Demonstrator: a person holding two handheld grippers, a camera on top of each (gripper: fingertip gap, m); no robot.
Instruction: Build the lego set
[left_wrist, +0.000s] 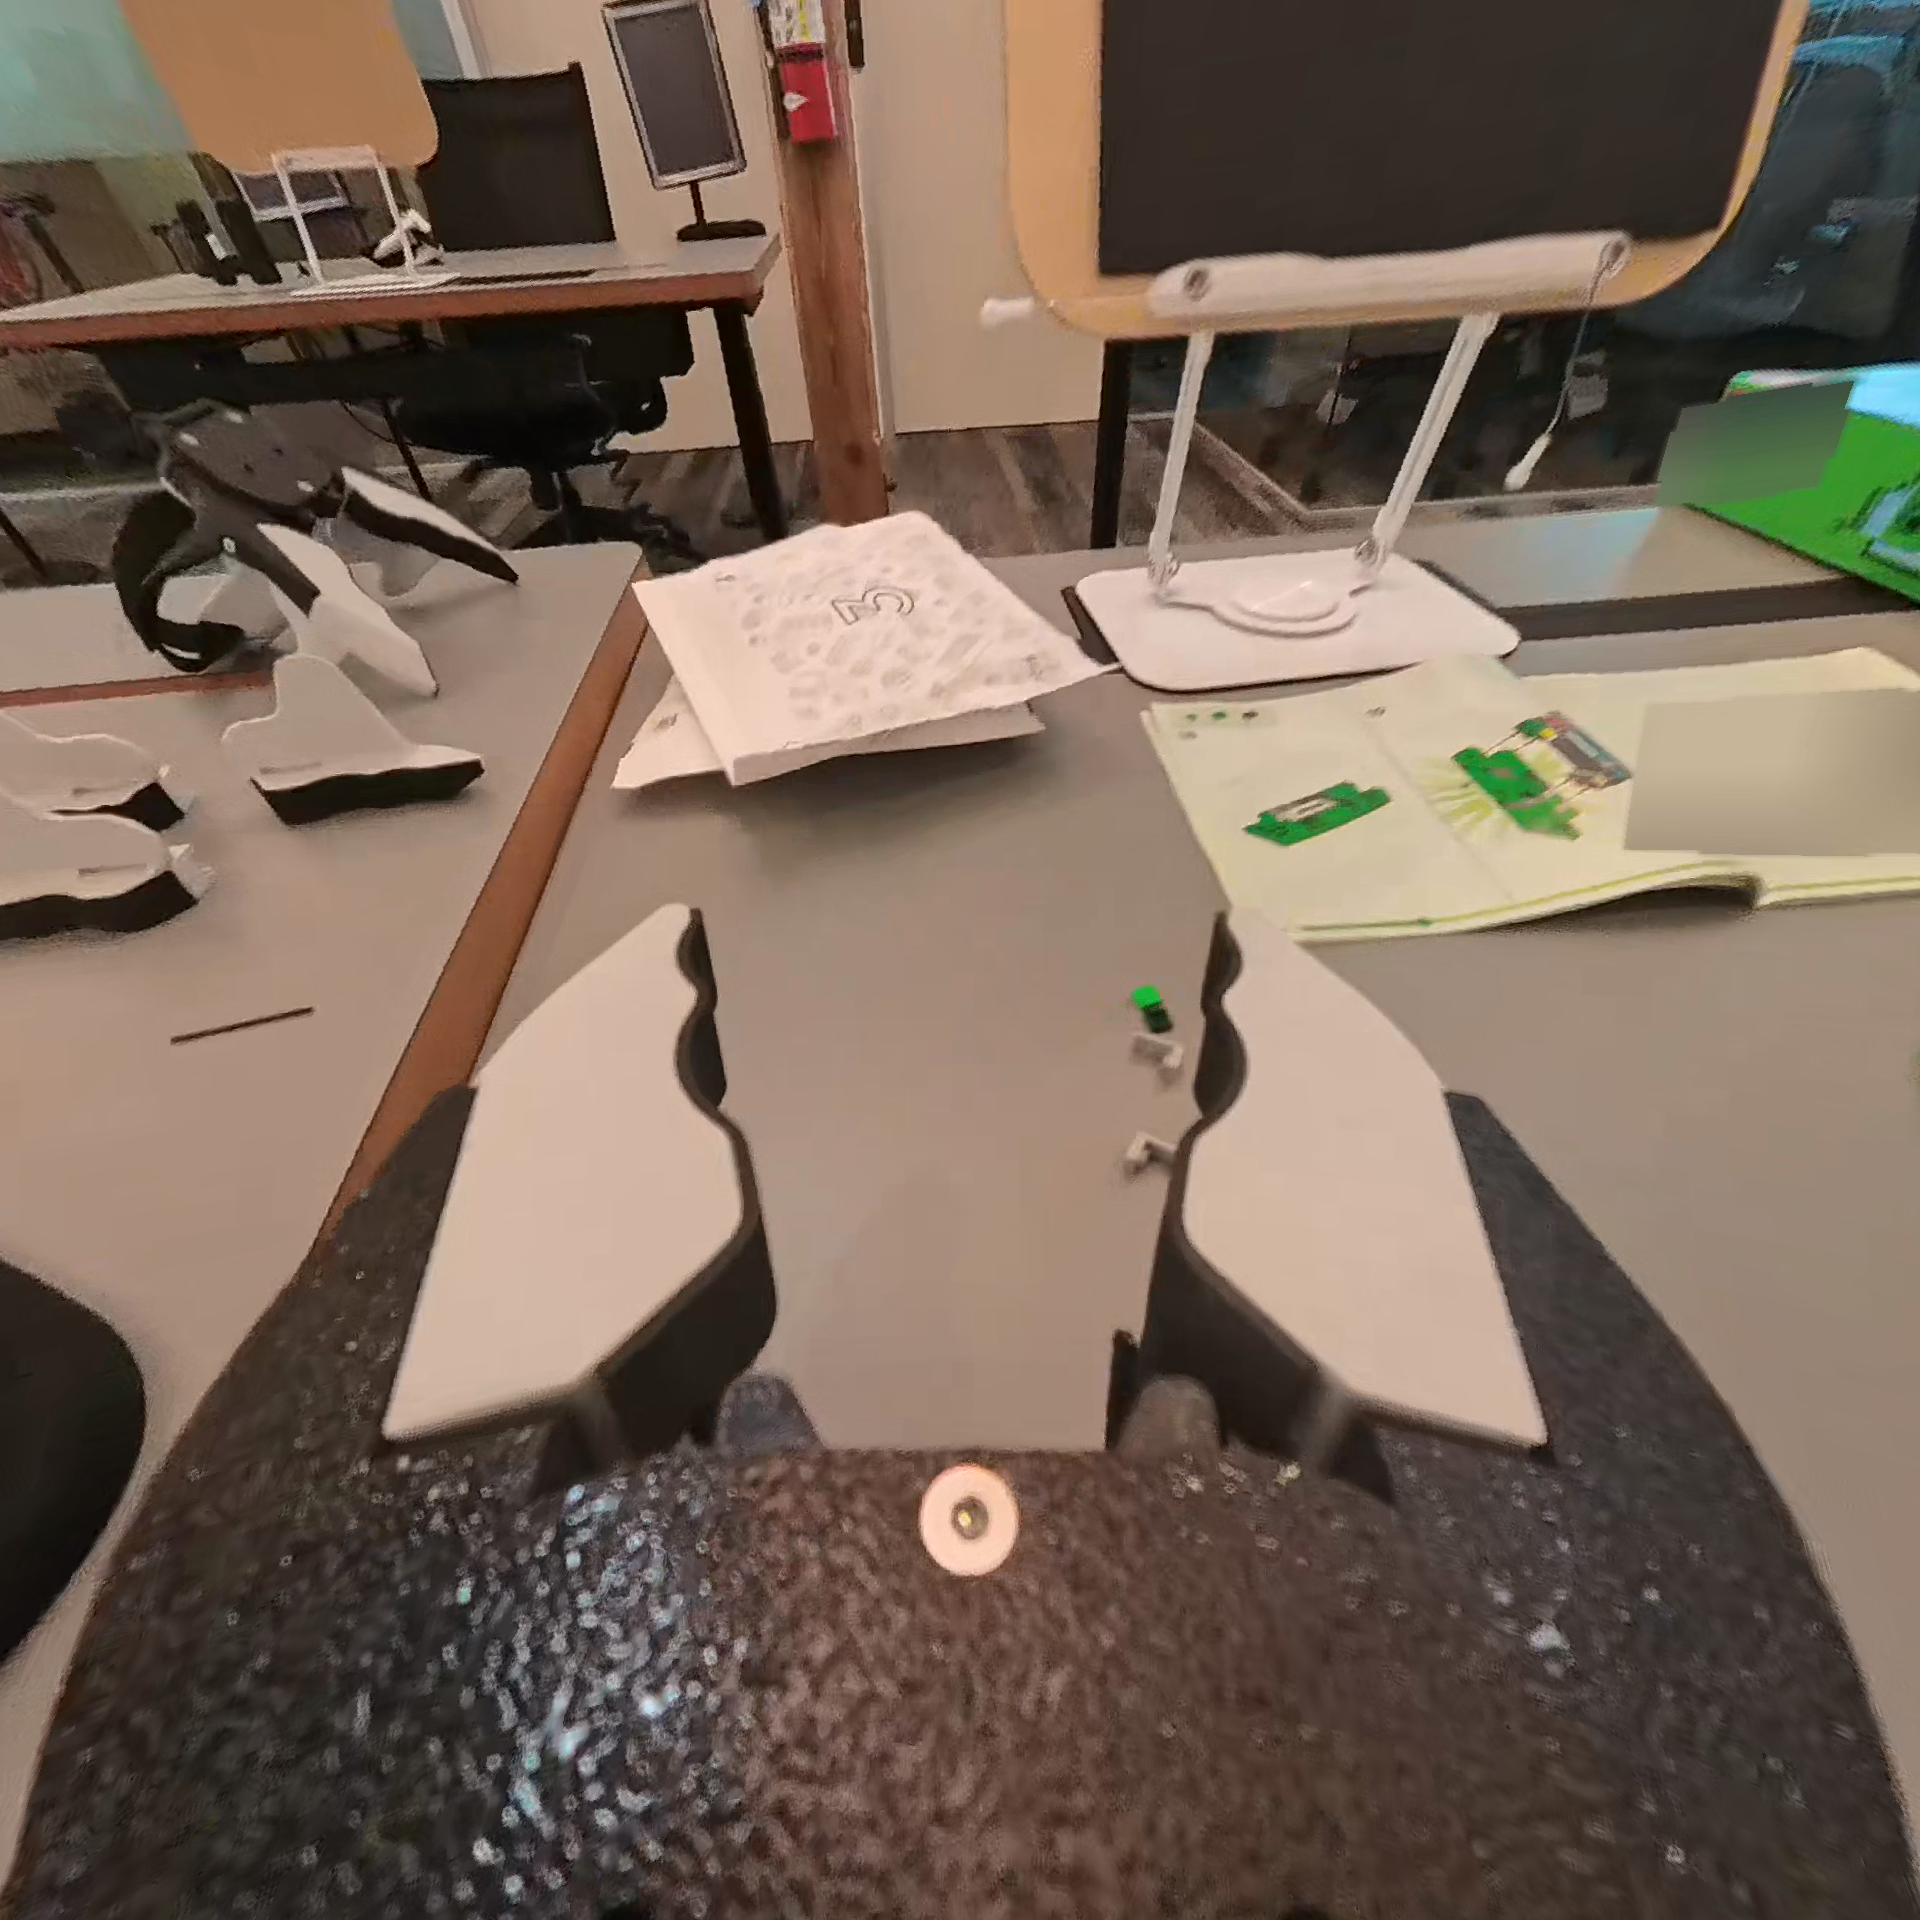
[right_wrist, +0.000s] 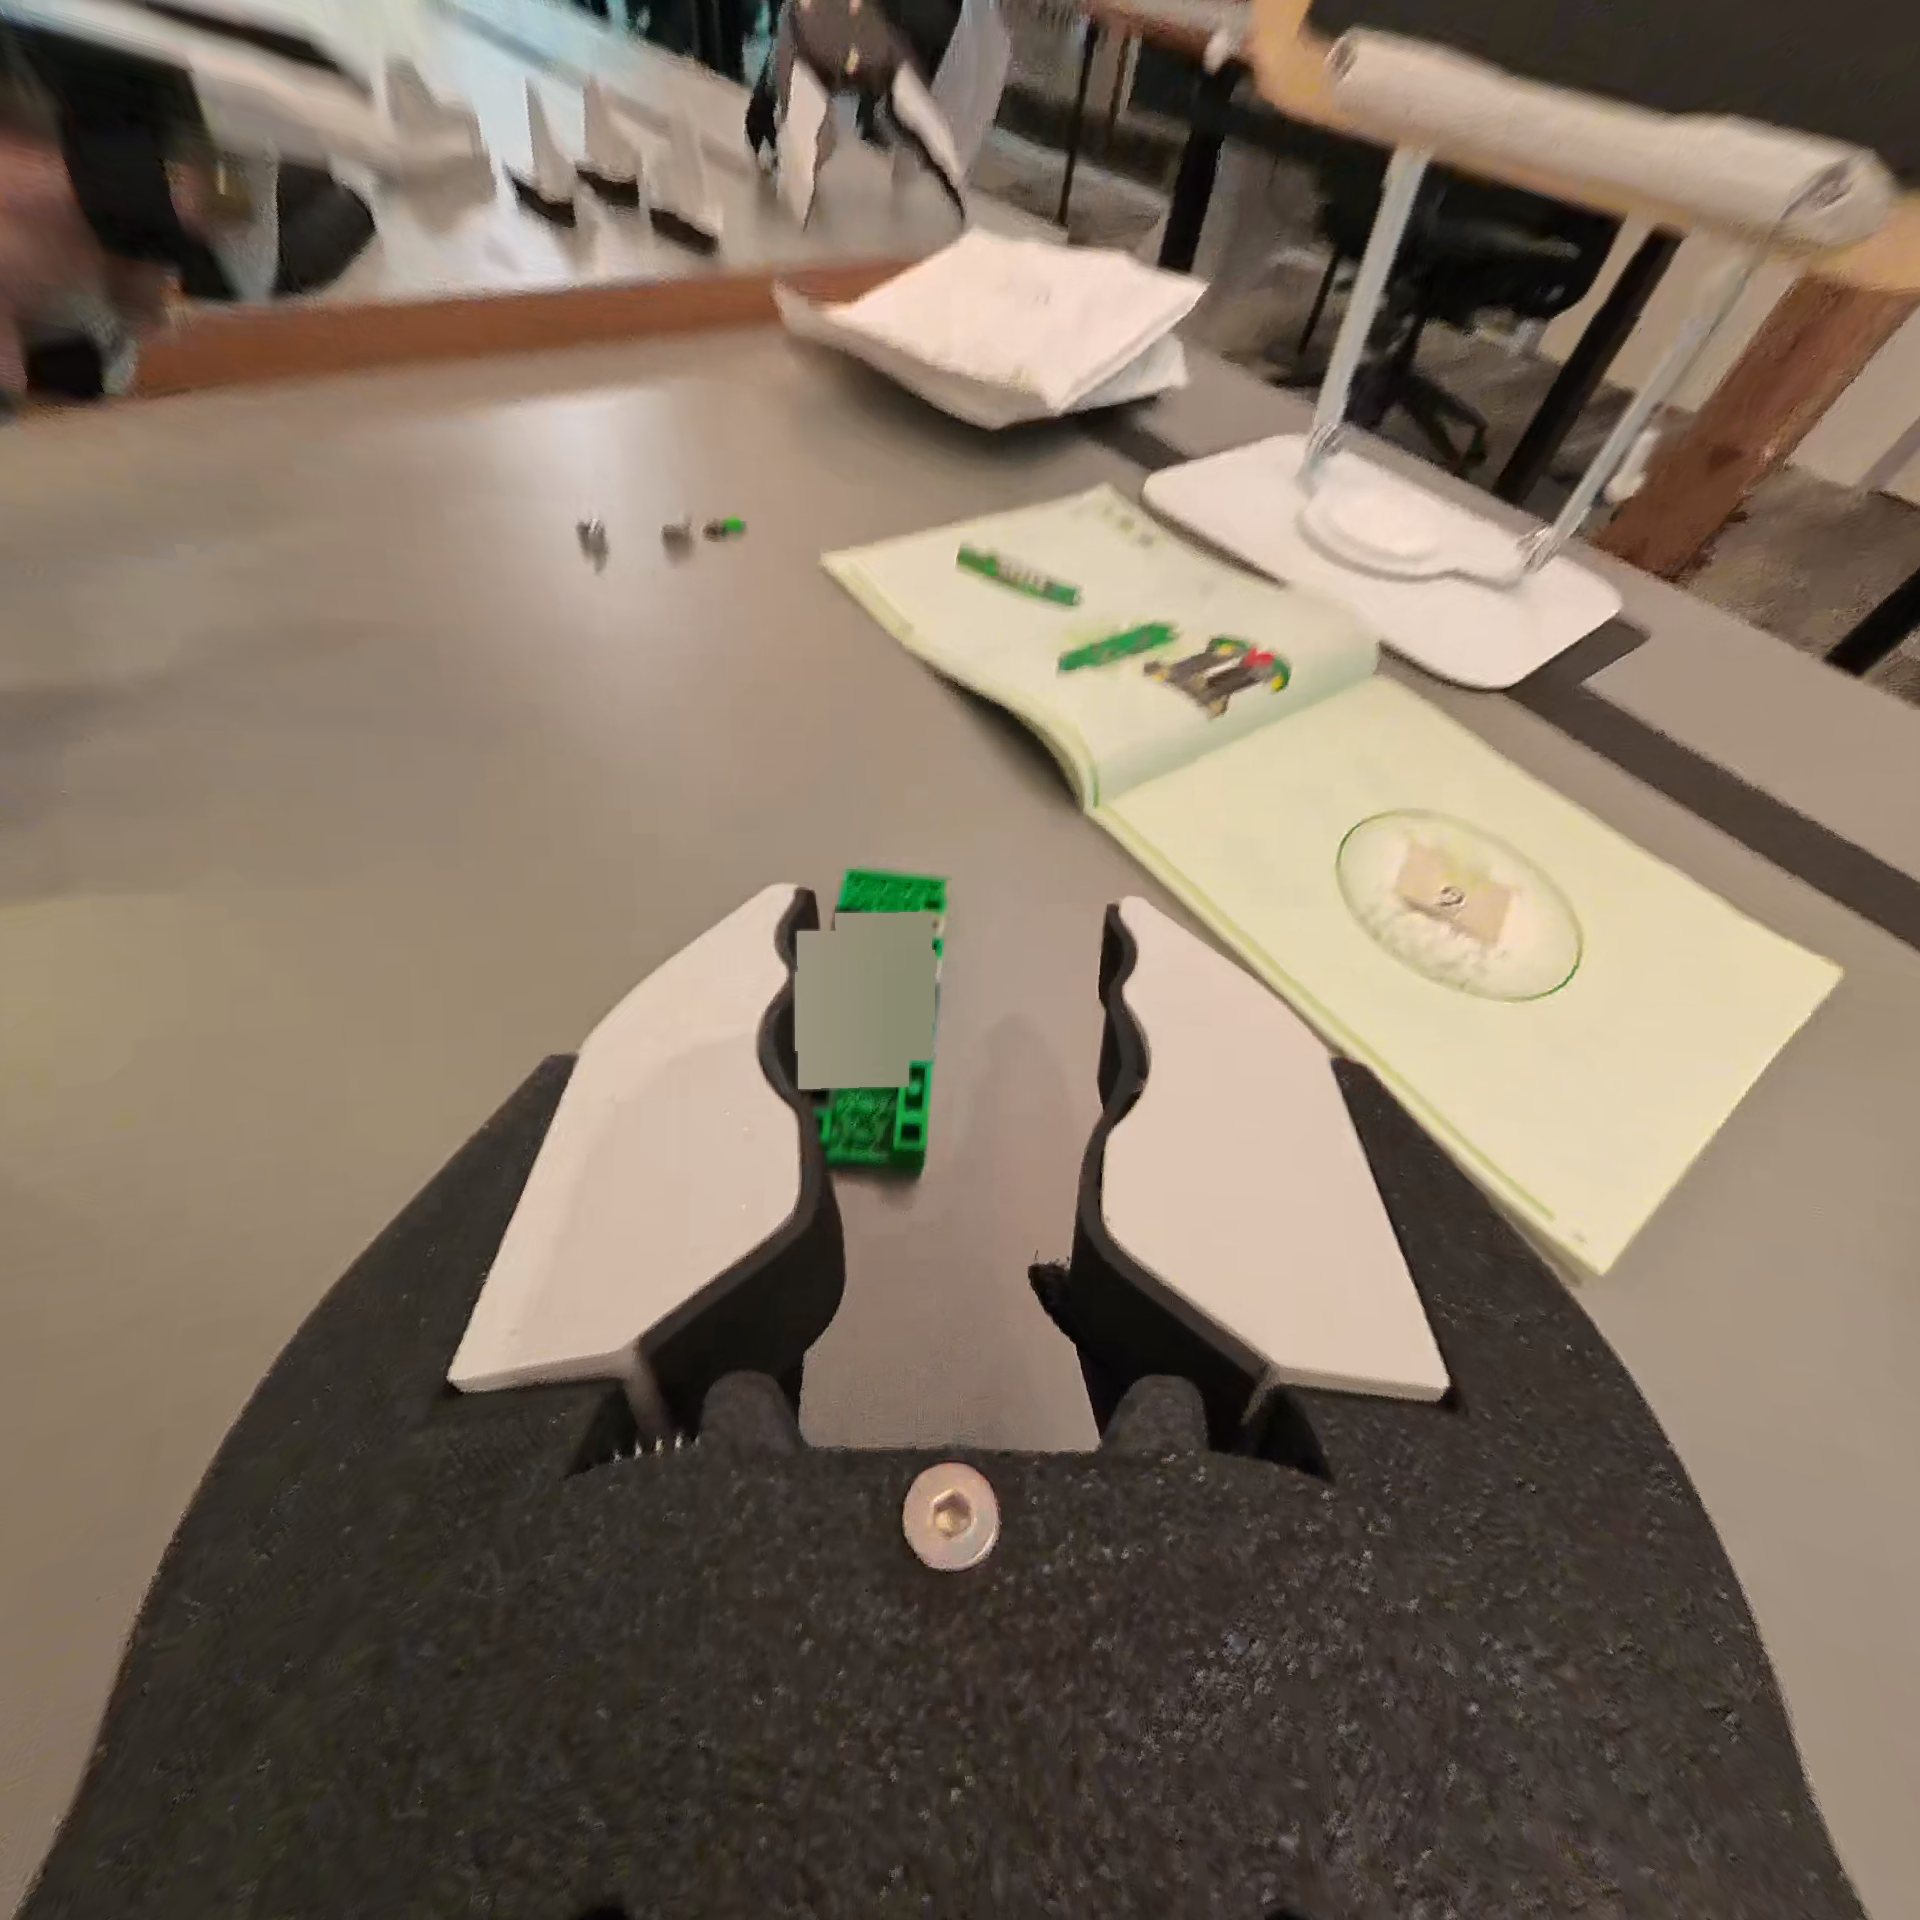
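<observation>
In the left wrist view my left gripper (left_wrist: 956, 935) is open and empty above the grey table (left_wrist: 935, 1195). A small green lego piece (left_wrist: 1148, 1003) and two small grey pieces (left_wrist: 1158, 1051) (left_wrist: 1143, 1151) lie just inside its right finger. In the right wrist view my right gripper (right_wrist: 951, 914) is open and empty. A green lego assembly (right_wrist: 878, 1127) lies on the table between its fingers, close to the left finger and partly blurred over. The small pieces show far off (right_wrist: 675, 532). The open instruction booklet (right_wrist: 1299, 831) lies to the right.
A stack of white paper bags (left_wrist: 842, 644) lies at the table's far side. A white stand base (left_wrist: 1288, 623) holds a tablet above. Spare gripper fingers (left_wrist: 353, 758) and another gripper (left_wrist: 270, 540) sit on the neighbouring table at left. A green box (left_wrist: 1860, 499) is far right. The small green lego piece (left_wrist: 1148, 1003) is about 15 cm from my left fingertips and 30 cm from my right. The right camera catches it too, in the right wrist view (right_wrist: 729, 525).
</observation>
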